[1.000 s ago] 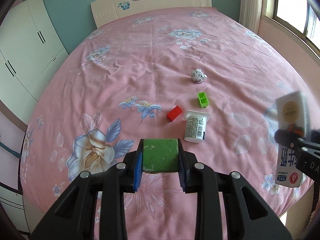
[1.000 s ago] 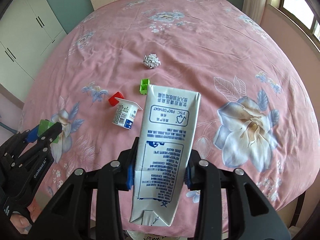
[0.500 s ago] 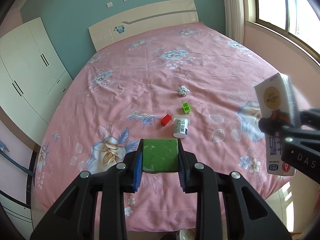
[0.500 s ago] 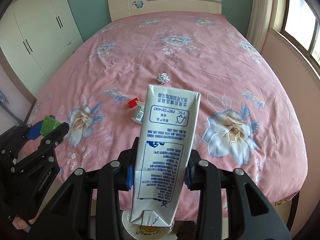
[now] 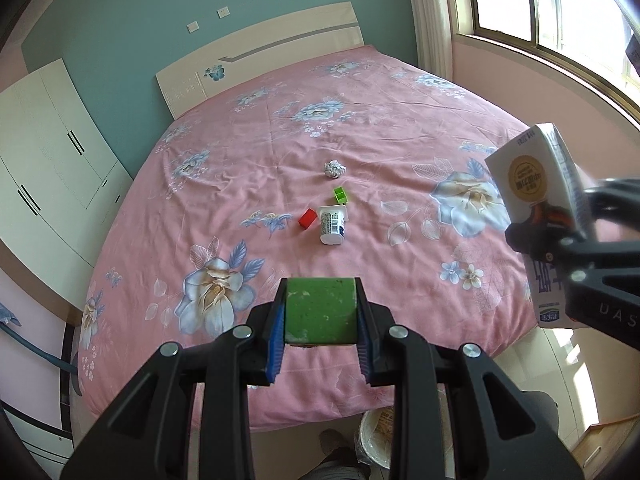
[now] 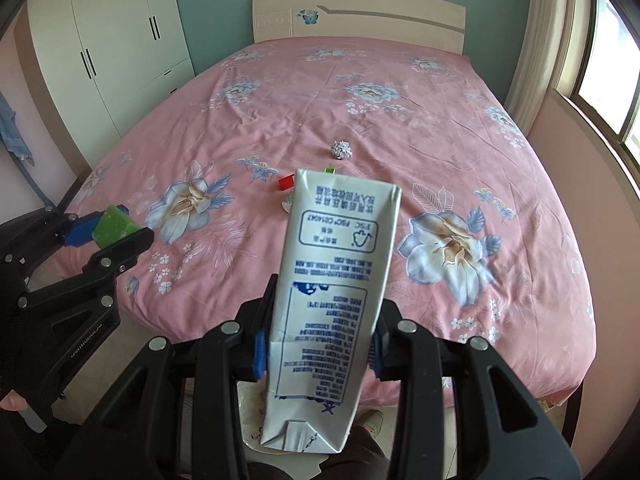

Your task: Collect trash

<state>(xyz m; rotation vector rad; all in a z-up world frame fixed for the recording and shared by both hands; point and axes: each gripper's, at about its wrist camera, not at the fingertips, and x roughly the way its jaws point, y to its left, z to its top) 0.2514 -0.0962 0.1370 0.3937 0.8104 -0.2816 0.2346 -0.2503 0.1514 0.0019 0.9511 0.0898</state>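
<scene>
Right wrist view: right claw (image 6: 318, 350) pinching milk carton (image 6: 332, 300), long axis upright, gable end down.

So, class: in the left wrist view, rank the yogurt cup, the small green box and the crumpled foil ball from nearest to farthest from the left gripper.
1. Yogurt cup: lying on the bed, nearest the left gripper.
2. Small green box: just beyond the cup.
3. Crumpled foil ball: farthest, toward the headboard.

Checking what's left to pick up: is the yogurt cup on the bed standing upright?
No, the yogurt cup lies on its side on the bed, beside the red block.
</scene>
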